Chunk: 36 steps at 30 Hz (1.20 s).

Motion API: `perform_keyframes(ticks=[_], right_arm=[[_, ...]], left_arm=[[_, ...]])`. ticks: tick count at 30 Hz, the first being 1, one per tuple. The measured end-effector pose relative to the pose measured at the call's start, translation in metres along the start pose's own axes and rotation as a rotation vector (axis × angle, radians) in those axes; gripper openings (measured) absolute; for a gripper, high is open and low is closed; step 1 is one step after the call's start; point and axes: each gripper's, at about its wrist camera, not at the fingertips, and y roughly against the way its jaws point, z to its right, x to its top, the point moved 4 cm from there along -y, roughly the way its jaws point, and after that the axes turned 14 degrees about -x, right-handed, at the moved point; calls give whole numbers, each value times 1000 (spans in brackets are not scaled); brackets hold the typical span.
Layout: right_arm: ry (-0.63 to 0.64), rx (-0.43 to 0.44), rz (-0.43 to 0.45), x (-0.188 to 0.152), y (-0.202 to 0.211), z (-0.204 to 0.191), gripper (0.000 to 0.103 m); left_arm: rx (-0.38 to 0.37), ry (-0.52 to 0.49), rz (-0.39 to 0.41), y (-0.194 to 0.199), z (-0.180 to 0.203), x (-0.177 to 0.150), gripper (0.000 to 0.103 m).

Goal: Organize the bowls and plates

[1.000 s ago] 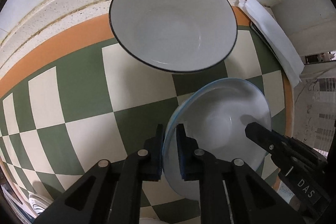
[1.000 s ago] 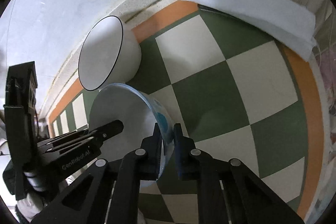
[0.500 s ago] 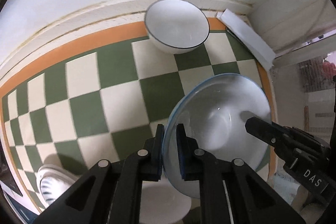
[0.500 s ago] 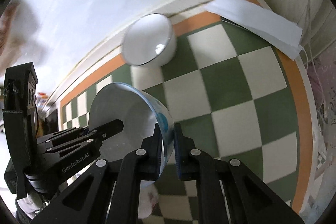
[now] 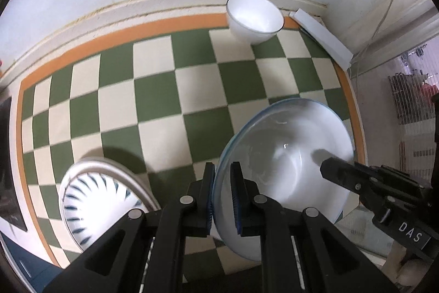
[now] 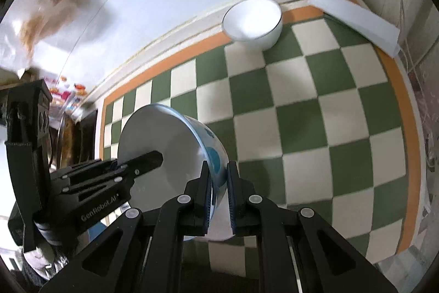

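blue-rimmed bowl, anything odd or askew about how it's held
The blue-rimmed white bowl is tilted steeply, pinched on opposite rim edges by the left gripper and right gripper. No chips or spills show.

Bright even light, motion blur, fisheye edge warping

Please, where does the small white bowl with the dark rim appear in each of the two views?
Left wrist: the small bowl stands at top centre-right, on the mat's orange border by the wall.
Right wrist: the small bowl stands at top centre-right, also on the orange border by the wall.
Shared landmark: the white folded cloth lies just right of it in both views.
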Motion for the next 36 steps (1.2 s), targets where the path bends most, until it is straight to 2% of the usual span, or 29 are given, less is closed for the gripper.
perform_keyframes(ticks=[6, 16, 24, 30, 36], right_arm=[[6, -3, -51, -27, -19, -3, 12], [6, -43, -139, -47, -64, 3, 12], [3, -68, -192, -53, -84, 6, 12], [0, -59, -205, -50, -86, 8, 12], [-31, -14, -243, -47, -91, 13, 12]], left_arm=[[5, 28, -43, -16, -12, -24, 10], [50, 48, -127, -56, -28, -39, 10], [123, -6, -157, -72, -29, -40, 10], [138, -21, -174, -81, -29, -41, 10], [120, -15, -175, -76, -24, -34, 10]])
